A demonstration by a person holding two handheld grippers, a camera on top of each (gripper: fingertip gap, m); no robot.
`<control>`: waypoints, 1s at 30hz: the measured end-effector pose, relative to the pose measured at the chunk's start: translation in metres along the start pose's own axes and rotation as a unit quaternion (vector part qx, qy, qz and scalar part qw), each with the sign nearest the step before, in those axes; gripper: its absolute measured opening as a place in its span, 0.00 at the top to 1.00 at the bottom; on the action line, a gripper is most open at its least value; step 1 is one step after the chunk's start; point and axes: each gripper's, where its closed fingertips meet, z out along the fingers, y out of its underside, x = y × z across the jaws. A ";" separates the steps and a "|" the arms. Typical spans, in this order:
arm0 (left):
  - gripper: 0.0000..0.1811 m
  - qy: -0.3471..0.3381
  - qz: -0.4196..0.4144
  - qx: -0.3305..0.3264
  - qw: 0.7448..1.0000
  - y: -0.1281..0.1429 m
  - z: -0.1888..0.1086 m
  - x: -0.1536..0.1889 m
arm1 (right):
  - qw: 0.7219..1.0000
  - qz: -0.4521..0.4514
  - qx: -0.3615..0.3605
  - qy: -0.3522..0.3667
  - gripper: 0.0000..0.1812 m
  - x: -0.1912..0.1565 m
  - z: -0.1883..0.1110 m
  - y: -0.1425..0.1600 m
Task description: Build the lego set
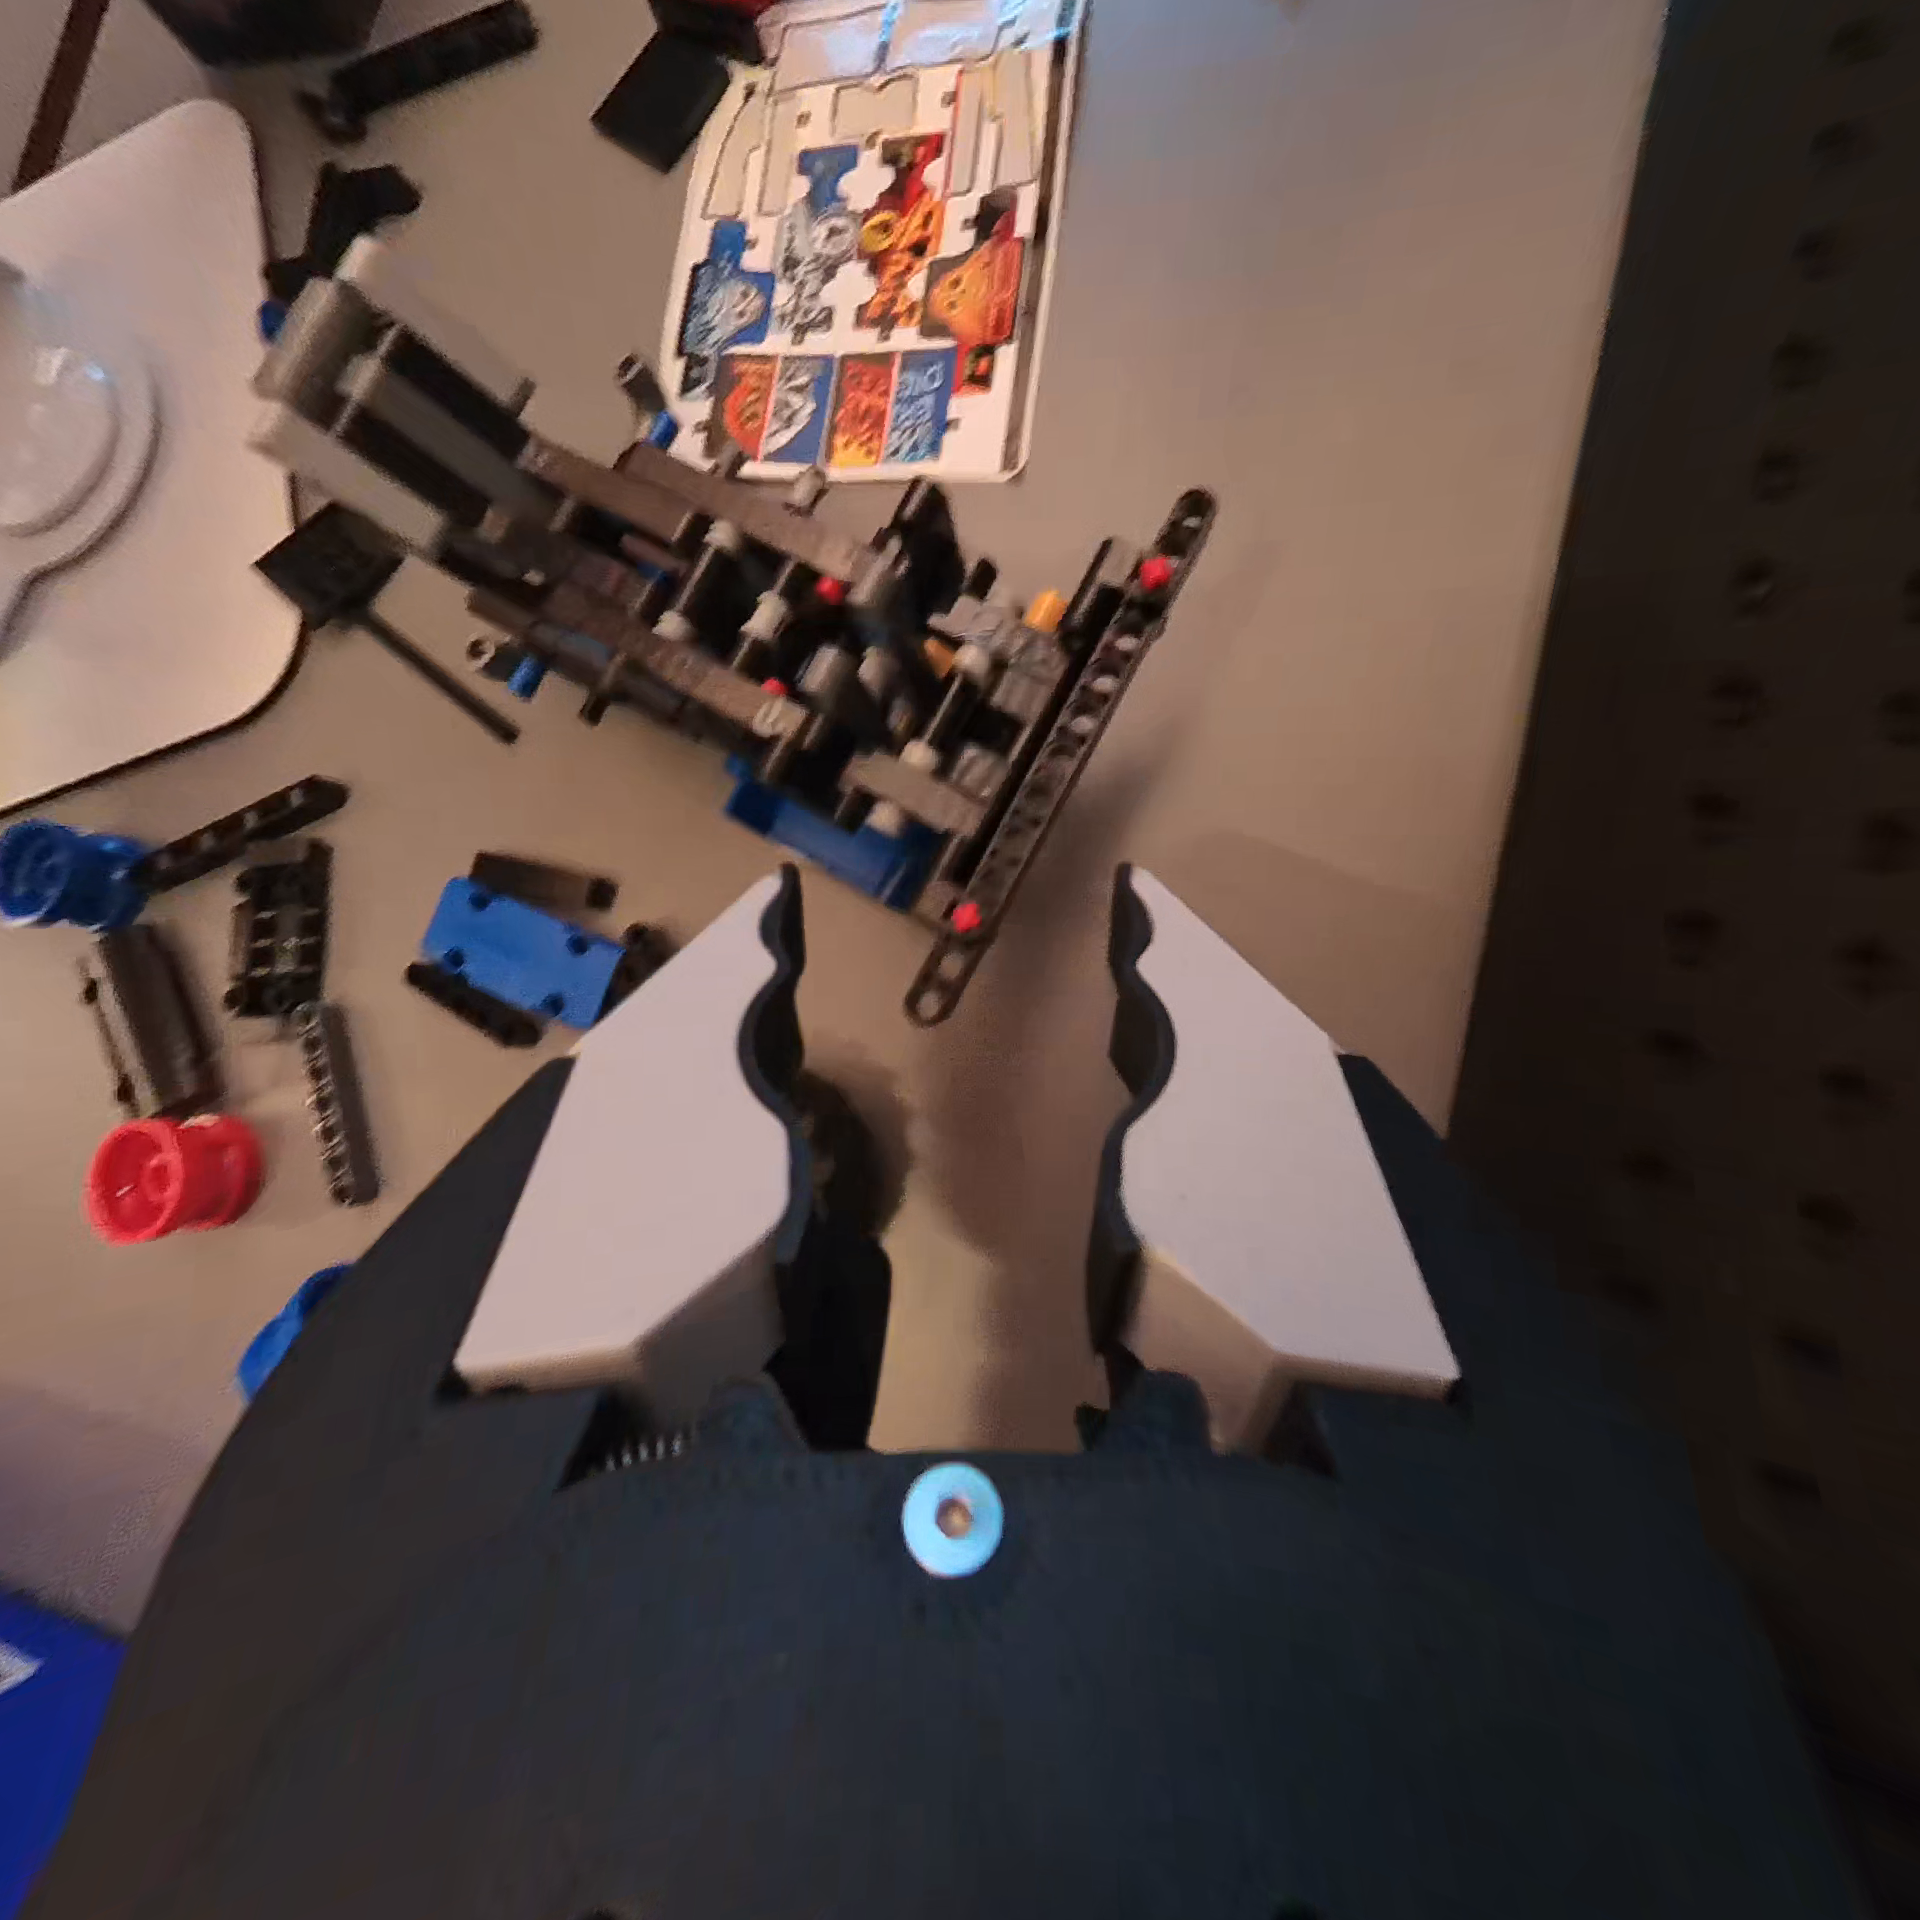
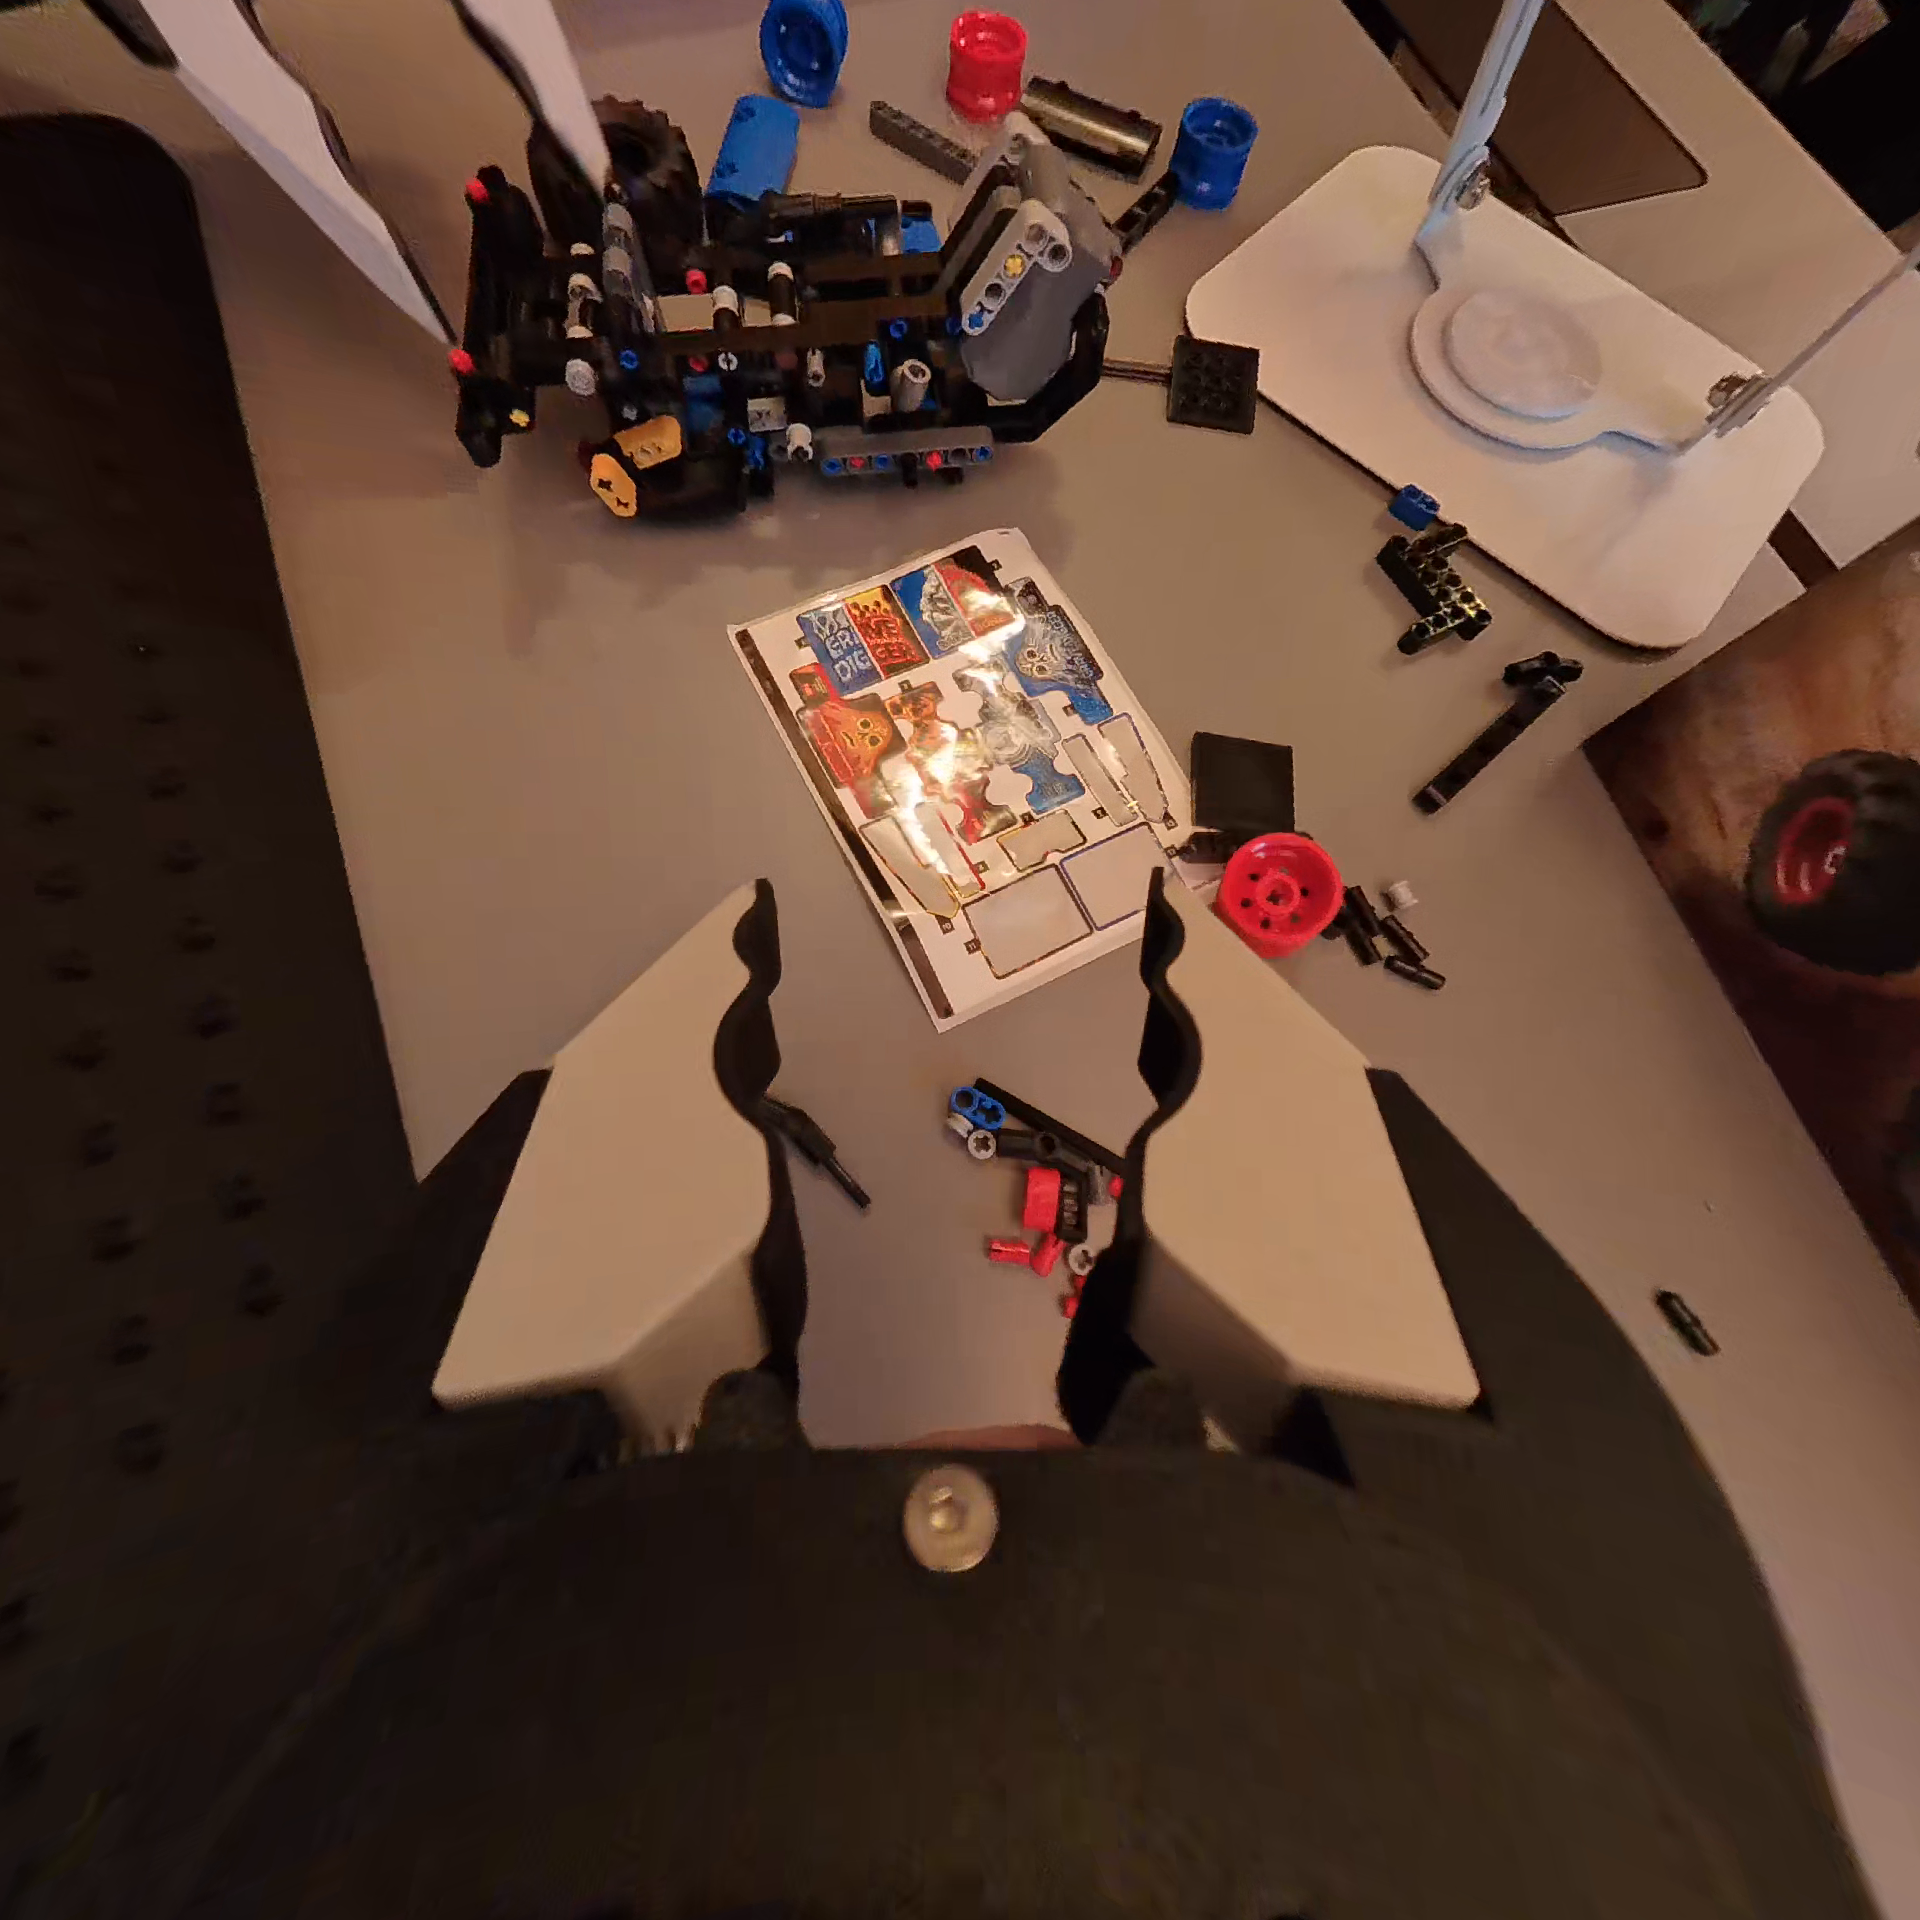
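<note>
A half-built black, grey and blue lego chassis lies on the grey table; it also shows in the right wrist view. My left gripper is open and empty, just short of the chassis's near end and its long black beam. In the right wrist view its white fingers stand over the chassis's left end. My right gripper is open and empty above the table, over a small heap of red, black and blue pins, near the sticker sheet.
Loose parts lie around: red hubs, blue hubs, a blue block, black beams and a black tyre. A white stand base sits at the right. A dark perforated strip borders the table. Left tips to right tips: about 25 centimetres. From my left tips it is roughly 9 centimetres to the blue block; from my right, 30 centimetres.
</note>
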 end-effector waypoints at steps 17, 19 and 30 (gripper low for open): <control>0.90 -0.042 -0.003 0.009 0.999 -0.010 0.011 0.034 | 0.998 0.034 -0.004 0.047 0.68 0.030 -0.043 0.043; 0.90 -0.045 -0.014 0.004 0.999 -0.003 0.005 0.037 | 0.999 0.028 -0.021 0.038 0.71 0.025 -0.046 0.055; 0.90 -0.044 -0.057 -0.012 0.997 0.028 -0.022 0.052 | 0.993 -0.070 -0.094 -0.006 0.71 -0.013 0.026 0.043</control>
